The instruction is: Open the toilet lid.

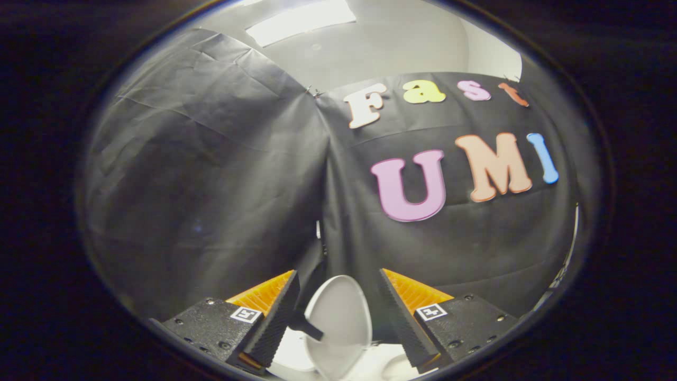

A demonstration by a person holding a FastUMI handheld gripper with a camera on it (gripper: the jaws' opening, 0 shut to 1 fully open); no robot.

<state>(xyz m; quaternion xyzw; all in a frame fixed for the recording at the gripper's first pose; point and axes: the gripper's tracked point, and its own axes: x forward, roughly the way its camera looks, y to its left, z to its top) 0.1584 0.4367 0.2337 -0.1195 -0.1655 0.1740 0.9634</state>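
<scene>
Right up close, the toilet lid [341, 317] sits between the two fingers of the tool [338, 312]. It's a white oval, raised and tipped up on edge, facing roughly toward the camera. The tool looks released: the fingers are spread wide, with visible gaps on both sides of the lid, so nothing is being pinched. A small dark stub [307, 326] pokes from the left finger toward the lid's left edge and seems to touch or nearly touch it. Can't tell for sure which.

My read is that the lid is already most of the way up, so the job is mostly about finishing cleanly. I'd keep nudging from the left edge or the underside and push it back past vertical so it rests on its own, not clamp it. Go gently, since a light plastic lid like this could flop back down if the contact slips off that curved rim.

Below the lid there's the white toilet body [296, 354], partly hidden by the fingers. Beyond all that hangs the black cloth wall [211, 185], with a seam where two sheets meet. It looks close behind, so the lid's swing may brush the cloth. Nothing else appears to block the way.
</scene>
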